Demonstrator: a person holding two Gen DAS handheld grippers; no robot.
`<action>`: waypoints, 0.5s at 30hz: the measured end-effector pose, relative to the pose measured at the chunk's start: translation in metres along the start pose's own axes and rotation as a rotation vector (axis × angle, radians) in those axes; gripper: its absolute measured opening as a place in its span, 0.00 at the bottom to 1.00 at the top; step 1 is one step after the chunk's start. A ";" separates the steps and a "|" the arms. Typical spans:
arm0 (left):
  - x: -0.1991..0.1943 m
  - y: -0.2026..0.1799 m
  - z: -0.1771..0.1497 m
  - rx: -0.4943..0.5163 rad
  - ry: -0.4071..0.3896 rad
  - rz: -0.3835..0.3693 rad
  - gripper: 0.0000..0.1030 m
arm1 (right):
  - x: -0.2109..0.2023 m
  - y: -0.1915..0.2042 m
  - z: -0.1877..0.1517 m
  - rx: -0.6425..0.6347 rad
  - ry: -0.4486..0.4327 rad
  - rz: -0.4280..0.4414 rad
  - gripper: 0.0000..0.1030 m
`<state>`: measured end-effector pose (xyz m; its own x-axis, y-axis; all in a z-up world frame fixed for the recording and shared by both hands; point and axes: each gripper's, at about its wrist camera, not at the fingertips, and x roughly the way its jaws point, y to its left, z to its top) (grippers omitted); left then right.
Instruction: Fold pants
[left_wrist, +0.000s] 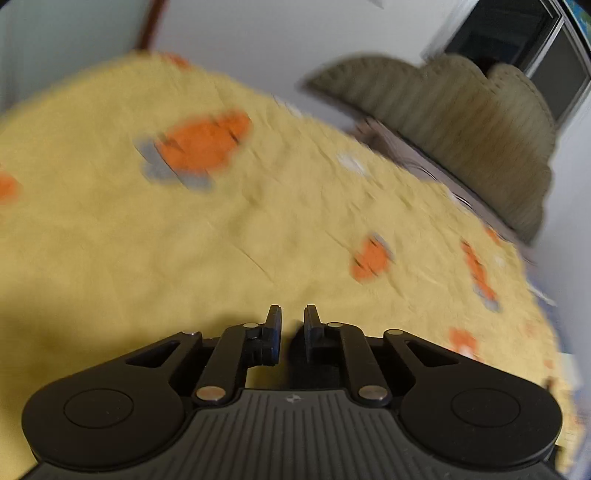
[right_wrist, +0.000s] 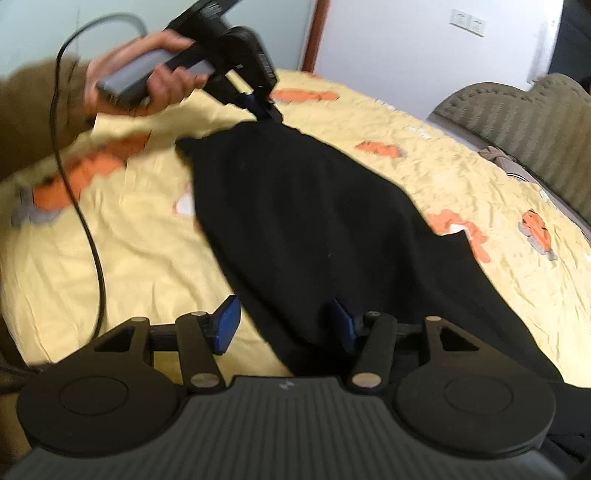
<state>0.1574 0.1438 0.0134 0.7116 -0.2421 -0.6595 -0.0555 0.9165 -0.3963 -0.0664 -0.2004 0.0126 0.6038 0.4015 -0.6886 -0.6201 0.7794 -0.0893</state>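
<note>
Black pants (right_wrist: 314, 221) spread lengthwise over the yellow bedspread (right_wrist: 147, 258), bare cover on both sides. Left gripper (right_wrist: 267, 110) pinched shut on the far edge, lifting it slightly. Right gripper (right_wrist: 288, 325) parted around the near edge, pads not pressing. Olive headboard (right_wrist: 517, 118) along the right border.

Black pants (right_wrist: 306, 221) spread out on the yellow bed cover (right_wrist: 140, 236), running diagonally from far end to near. Far end's lifted off the cover in a peak, near end lies bunched.
</note>
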 end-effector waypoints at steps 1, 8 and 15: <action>-0.007 0.002 -0.001 0.017 -0.011 0.024 0.12 | -0.005 -0.005 0.002 0.027 -0.019 0.012 0.53; -0.016 0.037 -0.040 -0.072 0.219 -0.230 0.27 | -0.016 -0.044 0.030 0.240 -0.163 0.027 0.55; -0.019 0.055 -0.034 -0.188 0.134 -0.199 0.28 | 0.018 0.057 0.075 -0.193 -0.173 -0.111 0.59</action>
<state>0.1168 0.1879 -0.0171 0.6235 -0.4621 -0.6307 -0.0622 0.7748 -0.6292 -0.0533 -0.1127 0.0497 0.7395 0.4083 -0.5352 -0.6195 0.7238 -0.3040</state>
